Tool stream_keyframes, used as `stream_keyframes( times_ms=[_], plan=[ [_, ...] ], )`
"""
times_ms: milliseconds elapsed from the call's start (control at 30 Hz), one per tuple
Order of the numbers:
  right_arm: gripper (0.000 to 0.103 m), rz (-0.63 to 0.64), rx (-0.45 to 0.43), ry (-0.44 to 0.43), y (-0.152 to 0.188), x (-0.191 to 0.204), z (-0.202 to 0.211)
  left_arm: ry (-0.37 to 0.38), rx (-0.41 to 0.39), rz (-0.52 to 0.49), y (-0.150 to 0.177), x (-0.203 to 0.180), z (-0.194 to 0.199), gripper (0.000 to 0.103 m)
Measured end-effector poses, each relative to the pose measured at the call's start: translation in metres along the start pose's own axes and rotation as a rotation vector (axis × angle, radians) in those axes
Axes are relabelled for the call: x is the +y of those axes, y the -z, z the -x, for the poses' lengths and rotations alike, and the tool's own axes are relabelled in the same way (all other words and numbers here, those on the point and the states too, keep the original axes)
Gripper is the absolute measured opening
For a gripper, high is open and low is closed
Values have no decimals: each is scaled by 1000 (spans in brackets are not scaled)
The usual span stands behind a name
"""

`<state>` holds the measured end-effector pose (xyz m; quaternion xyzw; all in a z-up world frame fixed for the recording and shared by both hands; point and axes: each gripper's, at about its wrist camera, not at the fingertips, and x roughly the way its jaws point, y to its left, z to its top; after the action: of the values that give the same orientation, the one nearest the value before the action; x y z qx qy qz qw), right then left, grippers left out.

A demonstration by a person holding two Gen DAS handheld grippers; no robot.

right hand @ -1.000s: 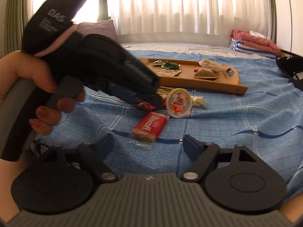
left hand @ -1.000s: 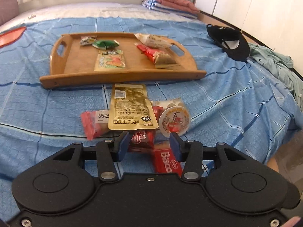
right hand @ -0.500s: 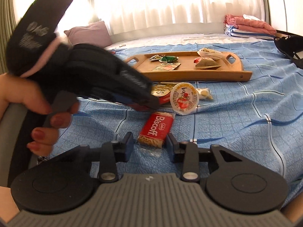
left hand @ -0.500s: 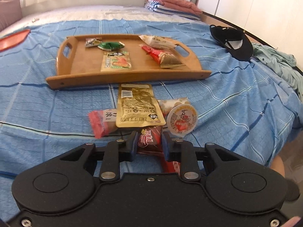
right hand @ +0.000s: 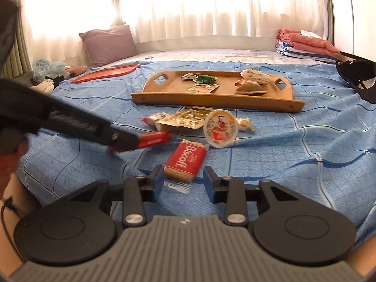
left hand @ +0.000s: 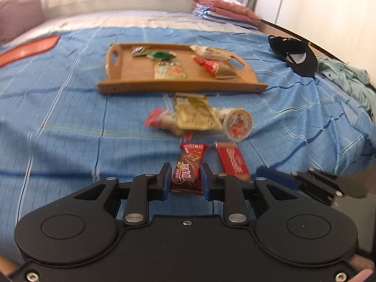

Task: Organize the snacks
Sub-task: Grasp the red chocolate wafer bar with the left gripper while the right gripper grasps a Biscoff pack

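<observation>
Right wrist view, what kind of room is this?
Most likely a bedroom: the snacks lie on a bed with a blue bedspread, a purple pillow leans near the curtained window, and folded bedding is stacked at the far side.

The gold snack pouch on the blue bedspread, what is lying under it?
The gold pouch overlaps a red-ended snack packet poking out on its left, and a pale wrapped snack behind the round cup. How far they reach under it is covered.
</observation>
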<state>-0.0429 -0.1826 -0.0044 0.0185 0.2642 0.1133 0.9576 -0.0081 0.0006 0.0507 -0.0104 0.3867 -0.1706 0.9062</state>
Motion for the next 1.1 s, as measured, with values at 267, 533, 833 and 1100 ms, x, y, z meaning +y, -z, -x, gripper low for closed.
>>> stream_keyframes(
  times_ms=[267,533,833,1100],
  plan=[
    [59,-40,6,16,-3,-1,-9,-25,-27,-29,10,7,10,35],
    [59,-73,6,34,-1,-6,-6,7,-20,-115,10,-8,-12,38],
    [59,-81,9,39,-5,-6,-10,-63,-47,-59,10,3,-18,23],
    [69,-92,17,80,-13,8,-31,-111,-90,26,-4,18,-12,23]
  ],
)
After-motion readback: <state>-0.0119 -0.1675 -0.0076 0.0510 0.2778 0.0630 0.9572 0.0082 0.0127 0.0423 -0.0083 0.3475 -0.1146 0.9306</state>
